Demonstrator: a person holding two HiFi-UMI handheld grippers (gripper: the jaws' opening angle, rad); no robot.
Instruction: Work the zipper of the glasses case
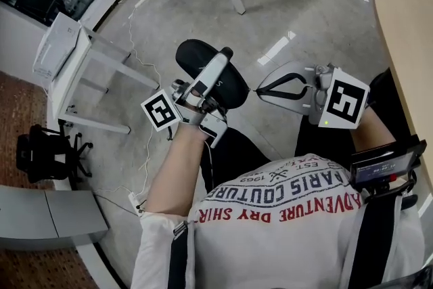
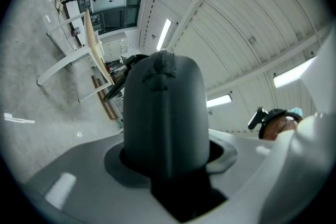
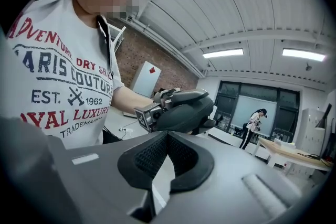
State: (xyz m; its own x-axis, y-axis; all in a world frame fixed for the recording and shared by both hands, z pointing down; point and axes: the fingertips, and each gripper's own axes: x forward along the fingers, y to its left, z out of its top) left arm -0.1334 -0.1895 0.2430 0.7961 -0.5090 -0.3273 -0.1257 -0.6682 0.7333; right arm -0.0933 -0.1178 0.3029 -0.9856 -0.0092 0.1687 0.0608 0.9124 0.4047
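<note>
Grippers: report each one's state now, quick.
Left gripper: closed on the glasses case.
Right gripper: closed, tips at the case; whether it pinches anything cannot be told.

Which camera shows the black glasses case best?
The head view: the glasses case shows as a near-whole oval, clamped in the left gripper. The left gripper view shows only the case's end, close up; the right gripper view shows the case side-on, small.

The left gripper (image 1: 222, 61) covers half the glasses case (image 1: 193, 57), and whatever the right gripper's (image 1: 262, 89) closed jaws pinch is too small to tell.
</note>
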